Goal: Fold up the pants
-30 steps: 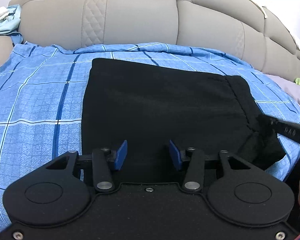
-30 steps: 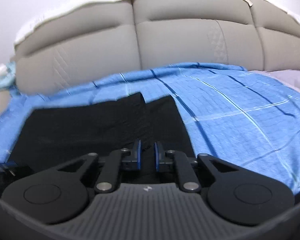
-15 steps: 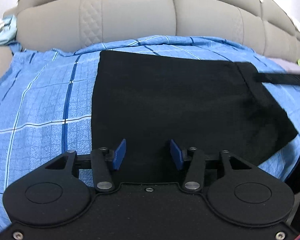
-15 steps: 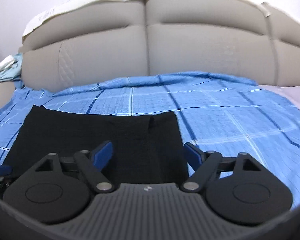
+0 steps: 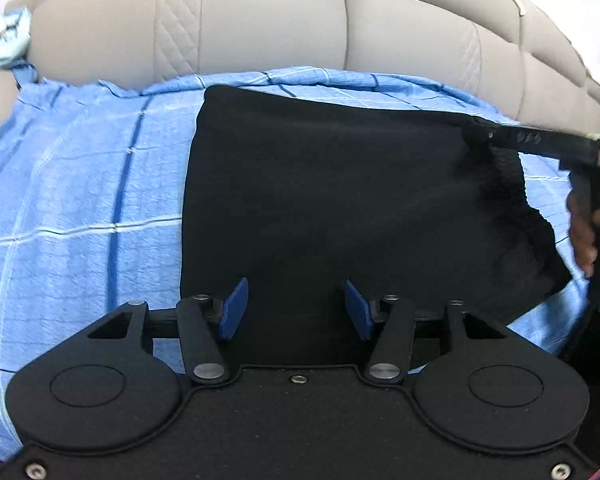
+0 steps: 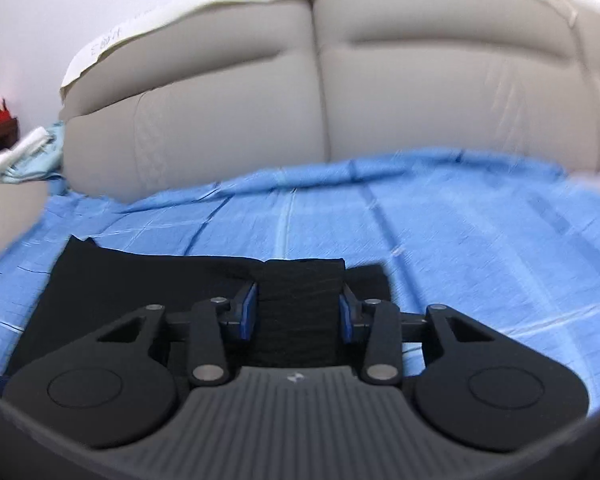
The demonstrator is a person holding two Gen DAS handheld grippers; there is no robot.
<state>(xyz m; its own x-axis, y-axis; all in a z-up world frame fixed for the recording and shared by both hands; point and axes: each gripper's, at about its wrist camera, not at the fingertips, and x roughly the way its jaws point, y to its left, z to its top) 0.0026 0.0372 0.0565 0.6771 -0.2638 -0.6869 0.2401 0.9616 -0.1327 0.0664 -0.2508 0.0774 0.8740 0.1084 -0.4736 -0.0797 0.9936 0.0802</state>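
- The black pants (image 5: 340,200) lie folded on the blue checked sheet (image 5: 80,200).
- The left gripper (image 5: 296,308) hovers over their near edge, jaws apart.
- The right gripper (image 6: 298,312) has its jaws apart around a raised fold at their right end.

right gripper (image 6: 297,312) | fingers (image 6: 247,312) apart, black pants (image 6: 296,300) fold between | blue sheet (image 6: 460,232)

Pants (image 5: 340,200) are laid flat on the bed sheet (image 5: 80,208). Headboard (image 5: 280,20) is positioned behind at 12 o'clock; crumpled cloth (image 5: 4,44) is seen at 10 o'clock.
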